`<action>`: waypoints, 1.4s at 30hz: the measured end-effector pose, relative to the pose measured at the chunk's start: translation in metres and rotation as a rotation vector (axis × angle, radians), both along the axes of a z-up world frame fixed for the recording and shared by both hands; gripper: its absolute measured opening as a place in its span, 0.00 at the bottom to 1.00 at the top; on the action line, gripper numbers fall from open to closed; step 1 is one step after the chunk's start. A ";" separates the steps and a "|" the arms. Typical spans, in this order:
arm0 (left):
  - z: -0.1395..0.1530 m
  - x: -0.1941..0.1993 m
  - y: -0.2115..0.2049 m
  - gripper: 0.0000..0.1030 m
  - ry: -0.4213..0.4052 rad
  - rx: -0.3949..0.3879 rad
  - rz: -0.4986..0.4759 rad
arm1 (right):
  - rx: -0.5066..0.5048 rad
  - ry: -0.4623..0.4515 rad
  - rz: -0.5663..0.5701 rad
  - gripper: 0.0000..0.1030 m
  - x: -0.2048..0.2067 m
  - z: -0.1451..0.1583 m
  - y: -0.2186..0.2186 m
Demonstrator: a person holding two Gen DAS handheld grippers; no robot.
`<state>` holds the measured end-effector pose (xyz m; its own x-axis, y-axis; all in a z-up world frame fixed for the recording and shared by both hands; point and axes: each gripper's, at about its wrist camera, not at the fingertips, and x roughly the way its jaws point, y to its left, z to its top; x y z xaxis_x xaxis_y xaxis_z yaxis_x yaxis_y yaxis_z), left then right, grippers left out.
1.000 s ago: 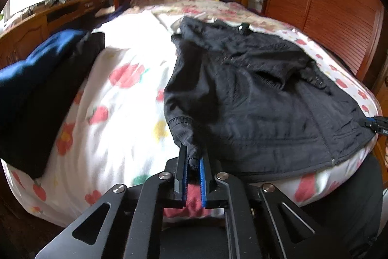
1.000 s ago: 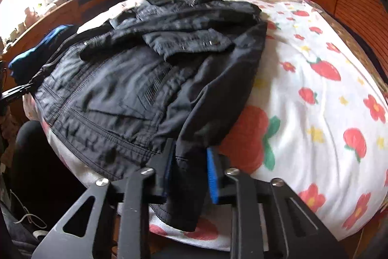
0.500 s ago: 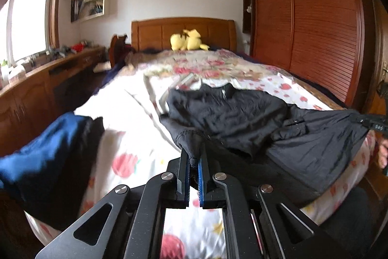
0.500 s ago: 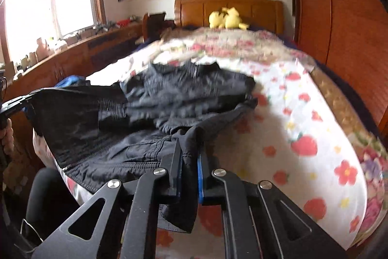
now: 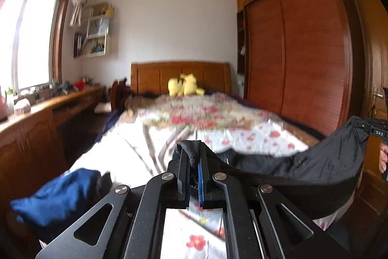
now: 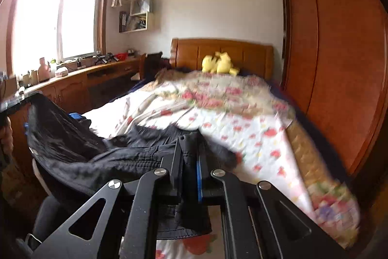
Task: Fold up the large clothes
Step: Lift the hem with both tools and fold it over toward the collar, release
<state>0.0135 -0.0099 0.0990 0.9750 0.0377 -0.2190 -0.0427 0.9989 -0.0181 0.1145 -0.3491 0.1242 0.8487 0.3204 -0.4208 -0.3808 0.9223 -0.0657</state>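
A black jacket (image 5: pixel 303 169) hangs stretched between my two grippers above the foot of the bed. My left gripper (image 5: pixel 193 162) is shut on one bottom corner of the jacket. My right gripper (image 6: pixel 189 157) is shut on the other corner of the jacket (image 6: pixel 80 152), and fabric hangs below it. The right gripper also shows at the right edge of the left wrist view (image 5: pixel 373 128), and the left gripper at the left edge of the right wrist view (image 6: pixel 14 101). The jacket sags in the middle over the flowered bedspread (image 5: pixel 242 137).
A blue and black pile of clothes (image 5: pixel 55 196) lies on the bed's near left. A yellow plush toy (image 5: pixel 184 87) sits by the wooden headboard (image 5: pixel 179 74). A wardrobe (image 5: pixel 298 52) stands on the right, a long wooden desk (image 5: pixel 46 113) under the window on the left.
Both grippers have risen and tilted up, lifting the jacket's lower edge off the bed. The jacket went from lying flat to hanging between the grippers.
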 end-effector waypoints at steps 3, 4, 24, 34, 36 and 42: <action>0.019 -0.019 -0.002 0.05 -0.041 0.015 0.000 | -0.013 -0.038 0.005 0.08 -0.017 0.029 -0.003; 0.026 -0.027 -0.004 0.05 -0.055 0.019 -0.002 | -0.023 -0.052 0.004 0.08 -0.022 0.036 -0.003; -0.090 0.032 0.001 0.05 0.187 0.027 0.009 | -0.128 0.240 0.029 0.08 0.004 -0.089 -0.014; -0.081 0.070 -0.015 0.05 0.237 0.037 0.030 | -0.105 0.298 0.013 0.08 0.022 -0.127 -0.024; -0.081 0.075 -0.018 0.05 0.246 0.040 0.028 | -0.096 0.311 0.005 0.08 0.031 -0.136 -0.025; -0.094 0.094 -0.021 0.05 0.268 0.043 0.031 | -0.068 0.350 -0.016 0.08 0.061 -0.160 -0.024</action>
<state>0.1079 -0.0309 0.0054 0.8806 0.0817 -0.4667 -0.0712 0.9967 0.0401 0.1757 -0.3729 -0.0359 0.6539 0.2696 -0.7069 -0.3772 0.9261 0.0044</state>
